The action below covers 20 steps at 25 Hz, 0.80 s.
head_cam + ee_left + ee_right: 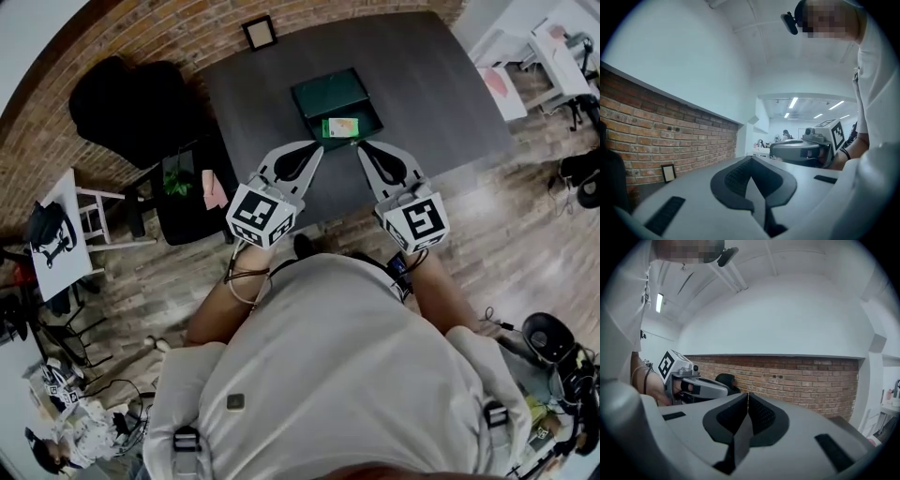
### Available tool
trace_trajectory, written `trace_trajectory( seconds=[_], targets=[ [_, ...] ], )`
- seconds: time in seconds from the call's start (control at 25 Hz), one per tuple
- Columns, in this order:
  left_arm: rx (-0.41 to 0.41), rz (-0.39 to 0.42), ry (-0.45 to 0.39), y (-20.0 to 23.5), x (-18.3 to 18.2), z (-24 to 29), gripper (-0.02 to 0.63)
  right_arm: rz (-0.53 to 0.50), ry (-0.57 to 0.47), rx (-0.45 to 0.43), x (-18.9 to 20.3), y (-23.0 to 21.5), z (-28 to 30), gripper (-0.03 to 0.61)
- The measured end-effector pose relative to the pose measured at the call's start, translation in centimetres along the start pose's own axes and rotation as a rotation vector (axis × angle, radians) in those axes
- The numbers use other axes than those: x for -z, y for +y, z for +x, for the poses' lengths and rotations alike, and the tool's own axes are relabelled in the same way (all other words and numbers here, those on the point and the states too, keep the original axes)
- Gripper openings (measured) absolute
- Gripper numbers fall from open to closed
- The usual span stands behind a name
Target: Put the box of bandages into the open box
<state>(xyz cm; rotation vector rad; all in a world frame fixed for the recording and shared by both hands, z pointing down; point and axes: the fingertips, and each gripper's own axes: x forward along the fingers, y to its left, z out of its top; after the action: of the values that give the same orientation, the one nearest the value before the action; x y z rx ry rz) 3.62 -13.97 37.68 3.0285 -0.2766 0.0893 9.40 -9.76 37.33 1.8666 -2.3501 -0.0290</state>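
On the dark table [422, 89] an open dark green box [335, 103] lies with a small green and orange box of bandages [339, 127] inside it at its near edge. My left gripper [317, 147] hovers just left of the bandage box, its jaws shut with nothing between them. To the right of that box, my right gripper [362, 148] is also shut and empty. Both point level toward the brick wall: the left gripper [751, 160] and the right gripper [748, 395] show jaws pressed together, and each view shows the other gripper beside it.
A small framed picture [259, 33] stands at the table's far edge. A black chair [127, 103] sits at the left by the brick wall, with a dark side table [192, 202] carrying a plant and pink paper. White desks [534, 56] stand at the right.
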Motion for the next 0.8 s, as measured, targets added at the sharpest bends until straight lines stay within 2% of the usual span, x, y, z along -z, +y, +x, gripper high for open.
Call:
trace_trajectory(
  seconds=[0.16,0.48,0.8],
  targets=[
    [-0.028,0.007,-0.013,-3.0,-0.9,1.2,0.015,0.007,-0.006,-0.03,-0.2,-1.4,-2.9,0.025],
    [-0.096,0.02,-0.025,-12.1,-1.3,3.3,0.015,-0.013,-0.036,-0.112,-0.3,-3.8,-11.6,0.023],
    [-0.14,0.034,-0.017,-17.6,-1.7,2.6,0.015,-0.002,-0.036,-0.15,0.6,-4.0,-16.8,0.023]
  ],
)
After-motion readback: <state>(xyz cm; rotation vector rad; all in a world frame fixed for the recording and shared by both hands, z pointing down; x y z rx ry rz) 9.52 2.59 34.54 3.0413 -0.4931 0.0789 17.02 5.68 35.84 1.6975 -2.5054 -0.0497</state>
